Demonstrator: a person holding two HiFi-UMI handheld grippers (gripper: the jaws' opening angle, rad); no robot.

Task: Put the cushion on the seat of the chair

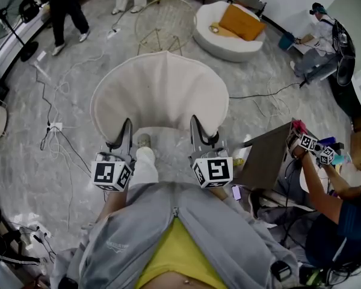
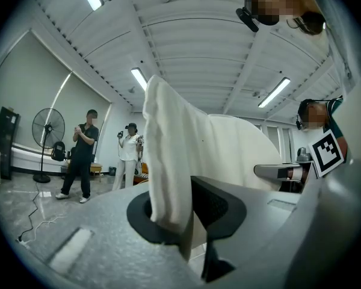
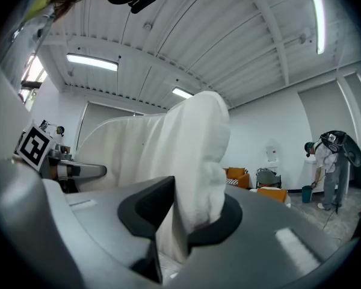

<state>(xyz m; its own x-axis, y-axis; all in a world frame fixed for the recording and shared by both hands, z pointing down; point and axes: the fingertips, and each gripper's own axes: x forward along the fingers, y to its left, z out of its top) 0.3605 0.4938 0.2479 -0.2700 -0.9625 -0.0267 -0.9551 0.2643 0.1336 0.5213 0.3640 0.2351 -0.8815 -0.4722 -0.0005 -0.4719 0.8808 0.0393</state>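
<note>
Holding a cream cushion [image 1: 159,92] up in mid-air with both claws, above a grey marbled floor [image 1: 78,161] and well apart from the wire chair [image 1: 162,24] standing farther ahead. Not yet on any seat. Gripping the cushion along its near edge at two places, one on each side, with the rounded far edge spread away from the body. Pinching a thick fold of the fabric with the left claw [image 2: 174,218], pressed close on the cloth, with the fold rising upright out of the jaws in the left gripper view. Pinching a second fold the same way with the right claw [image 3: 189,218], likewise clamped tight on cloth in the right gripper view. Both claws level and side by side, with their marker cubes [image 1: 111,174] just in front of a grey jacket [image 1: 186,239]. Beyond the wire chair: a round white armchair [image 1: 219,41] with an orange pillow [image 1: 242,21] lying on it. At the far left: a floor fan [image 1: 6,8], and loose cables [image 1: 54,110] trailing across the floor. Standing near the top left: two people [image 1: 66,5]. At the right: another person [image 1: 343,203] holding a further pair of marked grippers [image 1: 316,146] beside a brown board [image 1: 266,156].
</note>
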